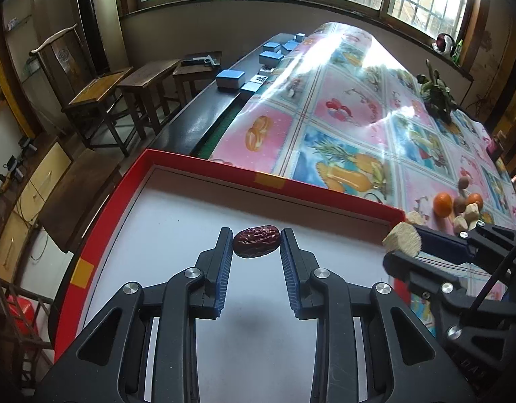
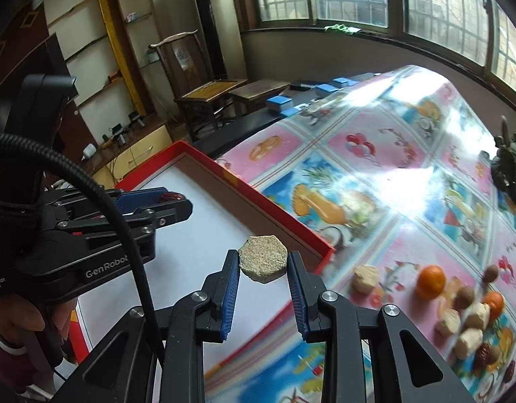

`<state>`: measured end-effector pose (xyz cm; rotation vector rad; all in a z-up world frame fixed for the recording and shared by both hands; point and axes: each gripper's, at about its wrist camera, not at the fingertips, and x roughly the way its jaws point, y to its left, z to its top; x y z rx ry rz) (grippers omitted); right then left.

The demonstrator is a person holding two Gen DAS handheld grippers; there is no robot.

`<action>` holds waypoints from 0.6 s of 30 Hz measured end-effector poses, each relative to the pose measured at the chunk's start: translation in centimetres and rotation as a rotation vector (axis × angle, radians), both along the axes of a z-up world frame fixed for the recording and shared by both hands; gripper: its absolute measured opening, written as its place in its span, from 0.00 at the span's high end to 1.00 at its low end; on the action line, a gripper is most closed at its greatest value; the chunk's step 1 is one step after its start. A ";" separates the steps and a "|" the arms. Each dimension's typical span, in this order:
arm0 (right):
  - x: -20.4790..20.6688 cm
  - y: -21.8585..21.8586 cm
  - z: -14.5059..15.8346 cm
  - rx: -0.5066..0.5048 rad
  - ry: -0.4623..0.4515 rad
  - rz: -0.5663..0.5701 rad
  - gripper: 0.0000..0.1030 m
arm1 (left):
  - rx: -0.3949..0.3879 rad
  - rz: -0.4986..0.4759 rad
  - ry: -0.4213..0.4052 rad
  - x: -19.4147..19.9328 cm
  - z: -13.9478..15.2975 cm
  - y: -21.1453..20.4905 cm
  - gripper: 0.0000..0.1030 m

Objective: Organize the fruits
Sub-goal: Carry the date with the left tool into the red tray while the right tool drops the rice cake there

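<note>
Left wrist view: the largest thing seen is the surface (image 1: 342,107), covered by a glossy cloth printed with fruit, stretching ahead of and to the right of the left gripper (image 1: 256,241). Directly beneath that gripper lies the red tray (image 1: 100,228), its white floor bare as far as it is shown; no fruit is seen lying in it yet. The left gripper is clamped on a wrinkled red date (image 1: 256,241), which is held between the blue pads above the tray floor. To its right, the right gripper (image 1: 404,247) is seen near the tray's corner.

In the right wrist view, the right gripper (image 2: 263,263) is closed on a pale, grainy, many-sided chunk (image 2: 263,262), held over the tray's near right edge (image 2: 311,248). What kind of fruit the chunk is cannot be told. To the right of this gripper, well apart from the tray, a loose pile remains on the cloth: two oranges (image 2: 431,282), several more pale chunks (image 2: 365,278), brown round fruits (image 2: 463,297) and further dark dates (image 2: 484,352).

The task is judged to be at an early stage. Two pieces are lifted and carried over the tray but not yet set down, and most of the fruit is left to be moved and sorted.
</note>
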<state>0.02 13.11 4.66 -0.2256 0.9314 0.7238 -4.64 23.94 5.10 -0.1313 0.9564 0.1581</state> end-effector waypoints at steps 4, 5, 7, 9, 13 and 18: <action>0.8 1.8 -1.6 -0.016 0.031 0.019 0.73 | 0.002 0.005 0.022 0.9 -0.9 0.4 0.73; 1.0 2.2 -2.1 -0.023 0.038 0.022 0.73 | -0.002 0.009 0.028 1.2 -1.2 0.5 0.73; 1.4 2.7 -2.8 -0.034 0.051 0.023 0.73 | -0.005 0.015 0.034 1.6 -1.5 0.7 0.73; 1.7 3.0 -3.3 -0.045 0.059 0.024 0.73 | 0.006 0.025 0.035 1.8 -1.7 0.8 0.73; 2.1 3.3 -4.1 -0.059 0.066 0.027 0.73 | 0.010 0.038 0.050 2.2 -2.1 0.9 0.73; 2.2 3.3 -4.6 -0.045 0.074 0.031 0.72 | 0.030 0.062 0.053 2.2 -2.5 1.0 0.68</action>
